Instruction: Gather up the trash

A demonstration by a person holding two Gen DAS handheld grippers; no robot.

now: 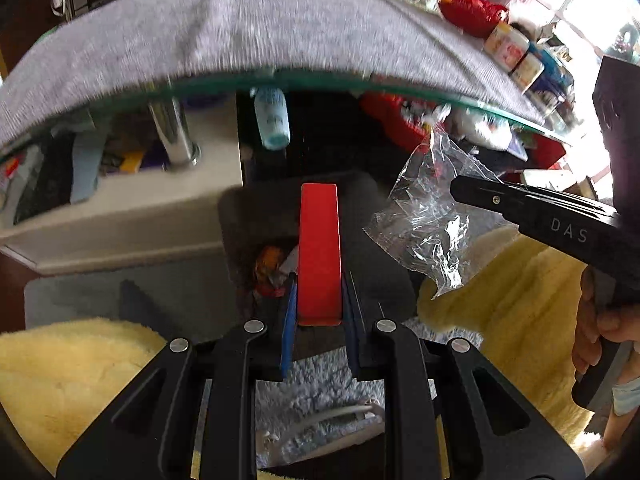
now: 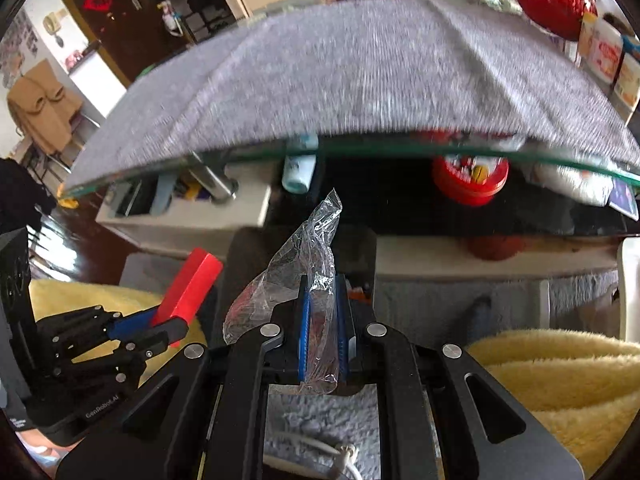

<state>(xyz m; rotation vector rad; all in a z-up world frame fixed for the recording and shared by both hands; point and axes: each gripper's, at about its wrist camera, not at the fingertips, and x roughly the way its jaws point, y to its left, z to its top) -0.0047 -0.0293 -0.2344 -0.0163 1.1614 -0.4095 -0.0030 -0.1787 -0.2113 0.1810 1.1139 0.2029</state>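
Blue-padded fingers of our left gripper are closed on a red box, which stands up between them and points toward the glass surface. From the right wrist view we see the same red box tilted, clamped in the left gripper off to the left of that surface's near edge.

Our right gripper has its fingers pinched on a crumpled clear plastic wrapper; the film runs down between the pads and sticks out above and below them. In the left wrist view the wrapper hangs from the tip of the right gripper, just below the glass surface's edge and well to the right of the red box.

Below the surface's edge and under both grippers we see a dark bin with colourful scraps inside it, just left of the red box. A grey cloth covers the glass surface. At the surface's far right stand a red bag and some labelled jars. Beneath the glass, a pale blue bottle and a red round tin rest on a lower shelf. Yellow fleece lies on both sides, nearer us than the surface, and a white cable lies on the grey rug between.
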